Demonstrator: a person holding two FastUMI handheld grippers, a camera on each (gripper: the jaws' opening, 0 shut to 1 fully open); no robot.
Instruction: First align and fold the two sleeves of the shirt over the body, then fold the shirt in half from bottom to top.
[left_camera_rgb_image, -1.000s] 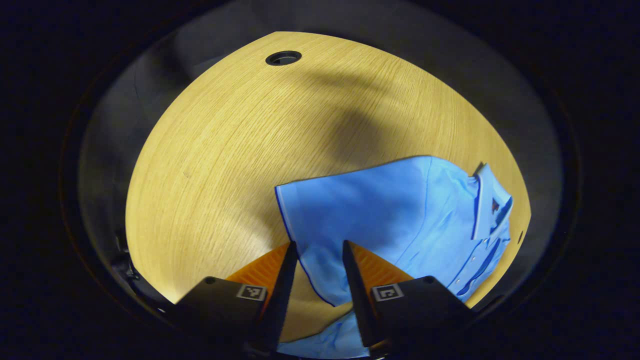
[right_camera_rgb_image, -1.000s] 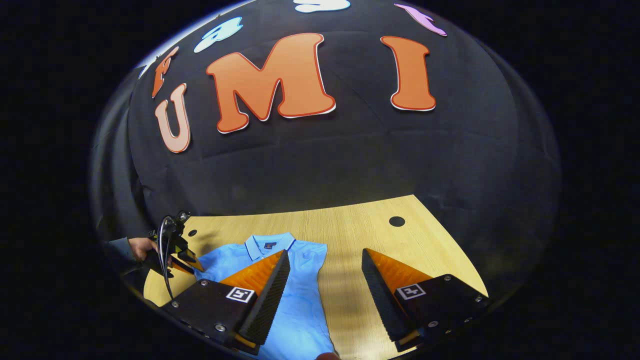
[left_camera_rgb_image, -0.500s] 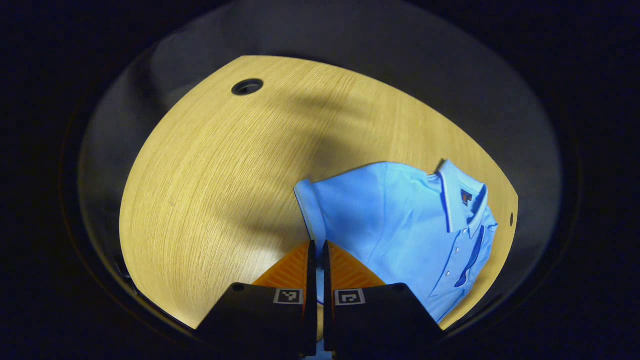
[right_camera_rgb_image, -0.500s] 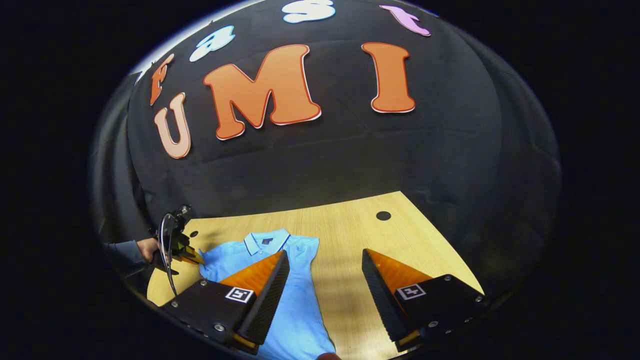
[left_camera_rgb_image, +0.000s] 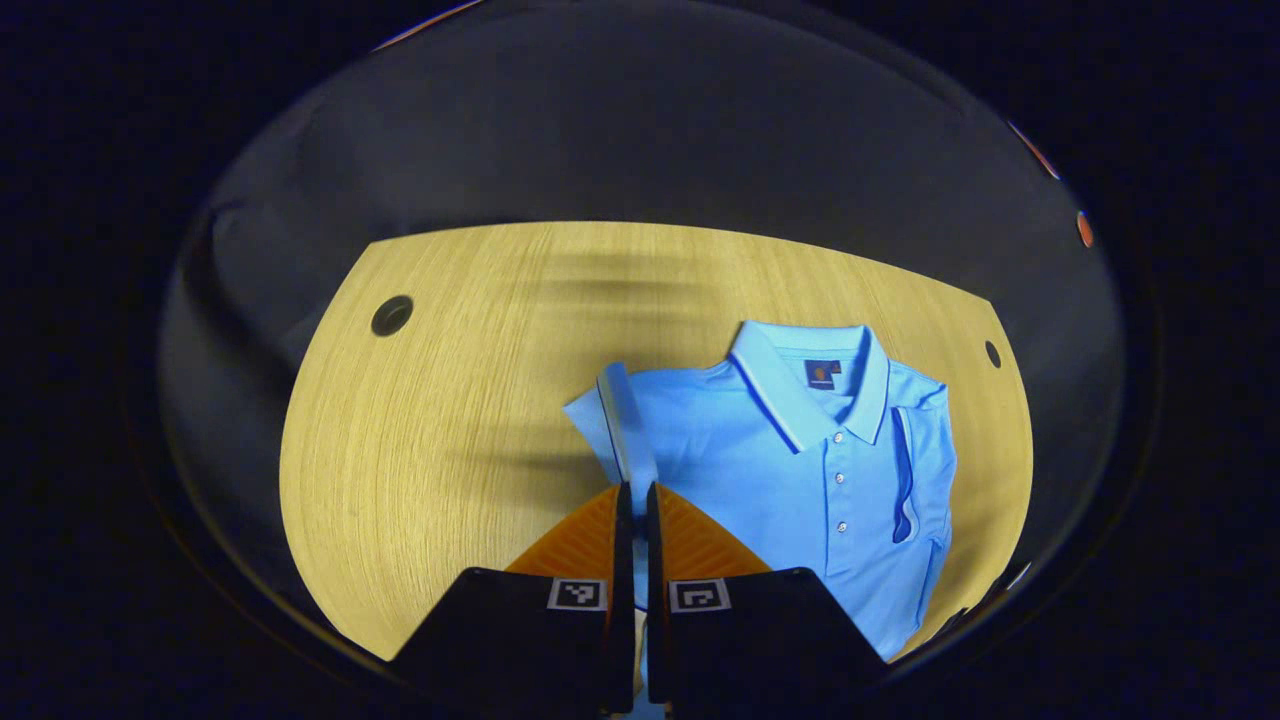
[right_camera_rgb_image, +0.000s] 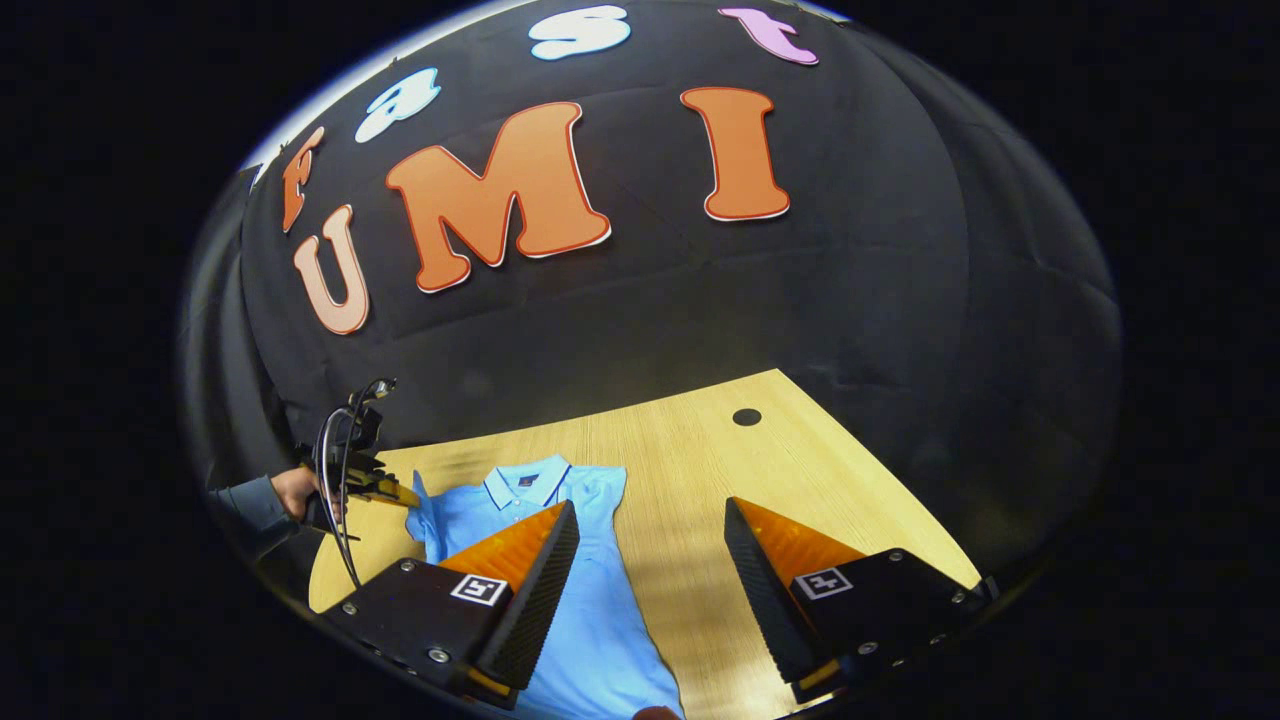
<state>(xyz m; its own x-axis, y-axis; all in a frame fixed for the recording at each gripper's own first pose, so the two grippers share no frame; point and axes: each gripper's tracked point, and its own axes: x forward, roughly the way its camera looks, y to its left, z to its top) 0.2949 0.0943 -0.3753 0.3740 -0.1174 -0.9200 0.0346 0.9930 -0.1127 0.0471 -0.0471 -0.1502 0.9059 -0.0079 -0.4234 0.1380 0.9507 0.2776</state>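
Item: one light-blue polo shirt (left_camera_rgb_image: 800, 470), lying front-up on the wooden bench (left_camera_rgb_image: 440, 430), collar (left_camera_rgb_image: 800, 385) toward the booth's wall.

Step in hand, as judged: the sleeve fold. The left gripper (left_camera_rgb_image: 633, 500) is clenching the cuff of one short sleeve (left_camera_rgb_image: 615, 420), fingers pressed together on the fabric and lifting it off the bench; in the right gripper view this sleeve (right_camera_rgb_image: 417, 510) is standing up beside the shirt body. The opposite sleeve (left_camera_rgb_image: 915, 470) appears to be lying folded over the body already, its dark-trimmed edge running beside the button placket.

The right gripper (right_camera_rgb_image: 650, 560) is hovering over the lower part of the shirt (right_camera_rgb_image: 590, 620) with its fingers spread wide, gripping nothing.

Next move, as judged: carrying the held sleeve across onto the chest, lining its edge up with the other sleeve, then letting go; the bottom-to-top fold is waiting after that.

Count:
- shirts: one
- sleeves: two, one held
- grippers: two
- round holes in the bench: two, one (left_camera_rgb_image: 391, 315) at each far corner
- a person's hand (right_camera_rgb_image: 295, 492) holding the left gripper: one
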